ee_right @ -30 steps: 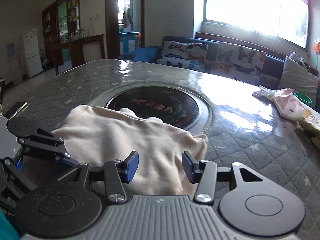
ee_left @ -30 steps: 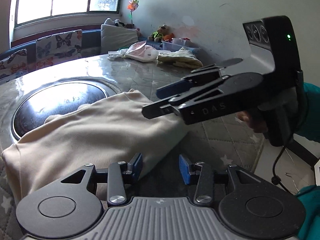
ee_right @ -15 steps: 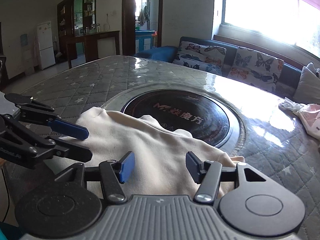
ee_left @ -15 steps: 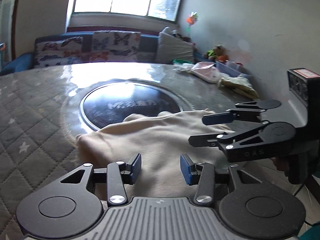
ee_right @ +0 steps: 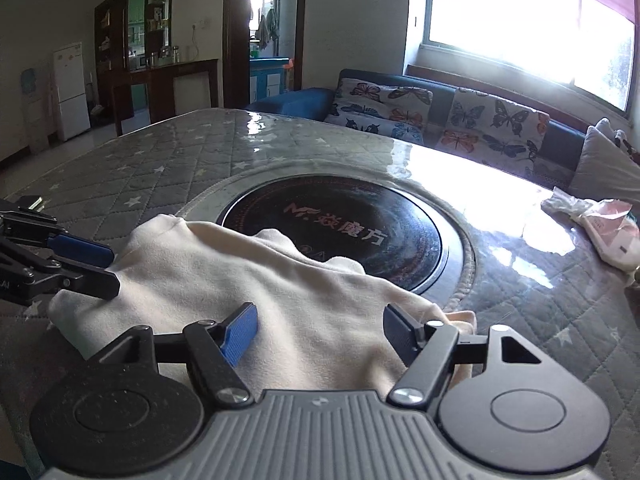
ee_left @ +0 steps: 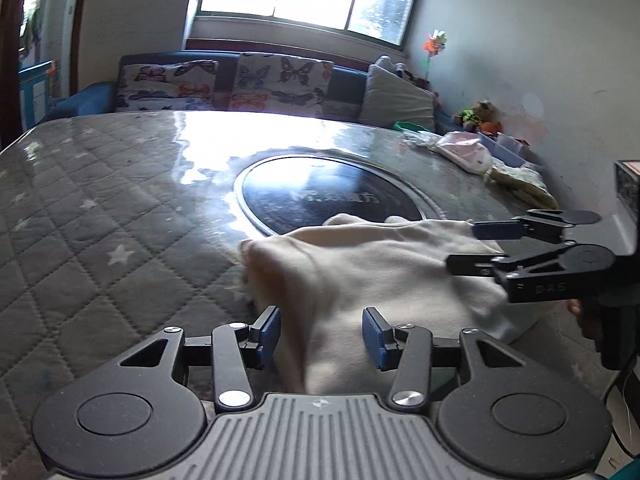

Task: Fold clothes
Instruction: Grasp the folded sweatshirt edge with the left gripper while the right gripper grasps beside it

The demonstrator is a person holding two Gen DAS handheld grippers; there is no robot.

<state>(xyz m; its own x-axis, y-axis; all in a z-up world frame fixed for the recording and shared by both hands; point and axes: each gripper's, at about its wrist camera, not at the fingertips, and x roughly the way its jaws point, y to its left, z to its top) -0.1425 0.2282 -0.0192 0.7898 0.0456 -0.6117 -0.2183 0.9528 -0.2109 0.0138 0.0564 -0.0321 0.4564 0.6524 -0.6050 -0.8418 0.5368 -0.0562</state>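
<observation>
The left gripper (ee_left: 320, 332), black with blue-padded fingers, is spread wide with nothing between its pads, poised over the near edge of a cream, soft-looking folded garment (ee_left: 380, 268). The right gripper (ee_right: 320, 330), of the same build, is likewise wide open and empty, its fingers straddling the garment's near side. Each gripper shows in the other's view at the cloth's opposite end, jaws apart.

The garment lies as a compact, roughly rectangular bundle with rounded, slightly rumpled edges and a few shallow creases. It rests on the grey quilted star-patterned table cover (ee_left: 100, 216), and its far edge overlaps the rim of the round black glass inset (ee_right: 340, 224) at the table's centre. Well apart, a pink-and-white item (ee_right: 604, 232) sits near the table's far side.
</observation>
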